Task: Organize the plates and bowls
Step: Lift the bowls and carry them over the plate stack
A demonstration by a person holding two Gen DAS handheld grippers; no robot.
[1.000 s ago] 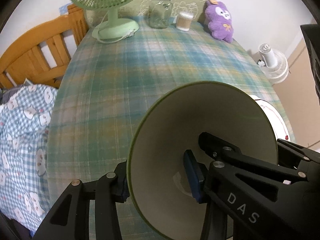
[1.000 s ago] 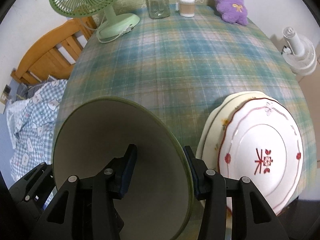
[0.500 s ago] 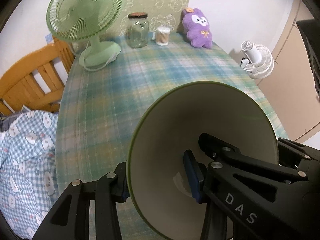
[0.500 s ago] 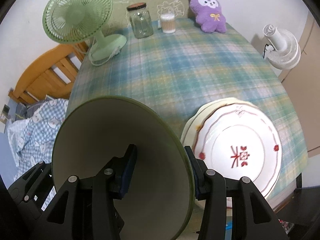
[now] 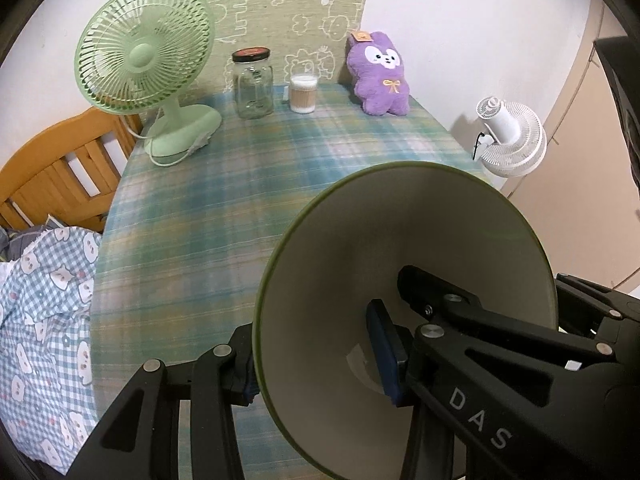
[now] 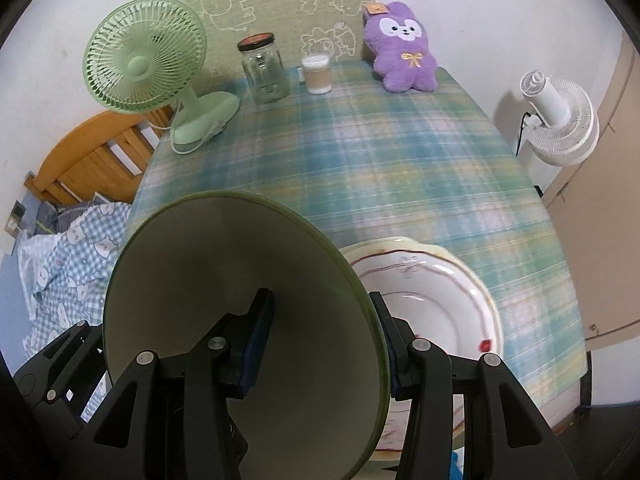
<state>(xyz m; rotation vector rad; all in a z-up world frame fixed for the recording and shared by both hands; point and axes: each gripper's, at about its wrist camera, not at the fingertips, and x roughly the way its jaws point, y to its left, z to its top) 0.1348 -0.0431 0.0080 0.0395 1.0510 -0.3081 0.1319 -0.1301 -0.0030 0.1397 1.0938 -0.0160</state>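
Two grippers have the same green-rimmed bowl (image 5: 404,280) pinched by its wall, and I carry it tipped on edge above the near end of the table. My left gripper (image 5: 316,364) is closed on the bowl's left side, one blue pad inside against the cream wall and the other finger outside. My right gripper (image 6: 320,340) is closed on the opposite side the same way, pad inside, finger outside the rim.

As I judge it, the step in hand is to set this bowl down somewhere that makes sense beside the stack of plates (image 6: 432,304), which lies flat on the cloth just to the right of the bowl in the right wrist view. To do it well I should level the bowl first, lower both hands together so neither side twists, and let go only once the base sits flat. The rim looks close to the plates' edge, so I would keep it from knocking them.

The table wears a blue-green plaid tablecloth (image 6: 380,168), bare across the middle. At the far end stand a green desk fan (image 5: 148,68), a glass jar (image 5: 254,84), a small cup (image 5: 303,94) and a purple plush toy (image 5: 380,80). A white fan (image 6: 560,120) sits off the right side, a wooden bed frame (image 5: 52,176) off the left.
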